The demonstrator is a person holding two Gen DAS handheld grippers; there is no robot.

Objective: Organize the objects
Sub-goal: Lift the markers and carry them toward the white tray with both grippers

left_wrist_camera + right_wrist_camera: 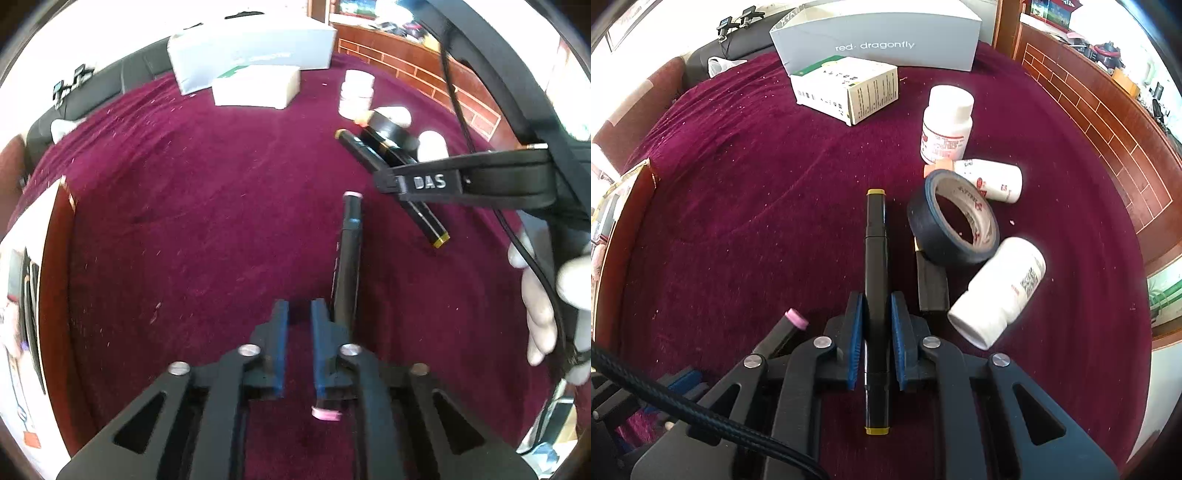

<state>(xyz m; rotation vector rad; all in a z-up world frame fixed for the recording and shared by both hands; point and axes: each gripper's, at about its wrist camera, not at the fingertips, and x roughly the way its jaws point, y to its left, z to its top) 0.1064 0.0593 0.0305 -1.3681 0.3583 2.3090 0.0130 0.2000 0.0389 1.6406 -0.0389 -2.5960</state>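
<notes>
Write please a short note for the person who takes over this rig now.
Right gripper: shut on yellow-capped marker.
Left gripper: open, empty; pink-capped marker lies beside its fingers, on the cloth.
Third marker lies partly under the tape roll.
Done: nothing visibly sorted. Left: group the markers, then the rest.

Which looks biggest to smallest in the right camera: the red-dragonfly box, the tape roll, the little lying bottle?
1. red-dragonfly box
2. tape roll
3. little lying bottle
The box is farthest away, so it is truly biggest.
</notes>
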